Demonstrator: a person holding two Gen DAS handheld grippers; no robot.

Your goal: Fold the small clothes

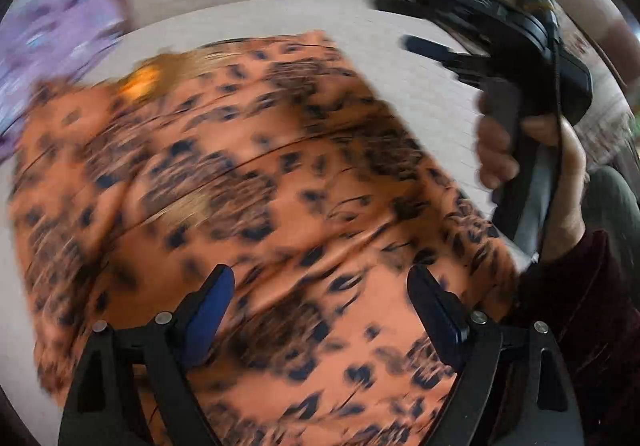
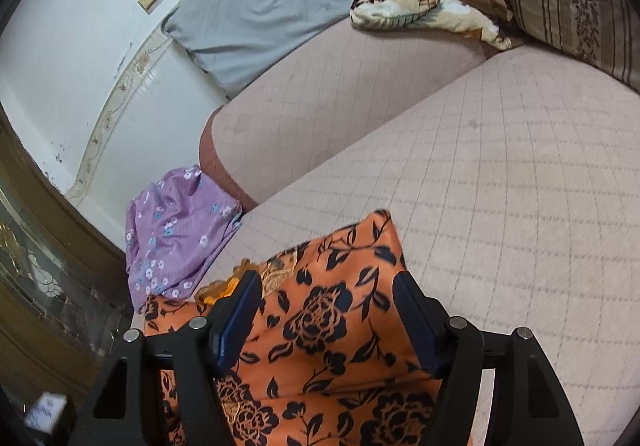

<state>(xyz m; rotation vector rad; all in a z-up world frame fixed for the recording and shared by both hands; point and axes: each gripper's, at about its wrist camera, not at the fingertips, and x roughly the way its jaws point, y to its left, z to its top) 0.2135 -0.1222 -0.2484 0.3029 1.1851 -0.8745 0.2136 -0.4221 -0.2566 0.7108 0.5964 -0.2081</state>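
**Operator:** Jaws on both sides stand wide apart with nothing between them. My left gripper [image 1: 320, 310] hangs over the orange floral garment [image 1: 248, 181], my right gripper [image 2: 326, 314] over its far corner, and neither pinches the cloth.

**Spotter:** Where does the garment lie?

**Operator:** Spread on the quilted pink mattress [image 2: 500, 173], its far corner pointing away from me, its left edge near the purple floral garment [image 2: 176, 230] bunched at the mattress edge.

**Spotter:** What worries you?

**Operator:** The left view is smeared (that gripper is plainly moving fast), so I judge I could close on the wrong spot and catch one layer only, leaving a crooked fold. The cloth looks thin and slippery; a shallow pinch may slide out mid-lift.

**Spotter:** Anything else?

**Operator:** The right hand [image 1: 532, 161] with its gripper sits close to my left one, so they could knock together. I might also snag the purple piece.
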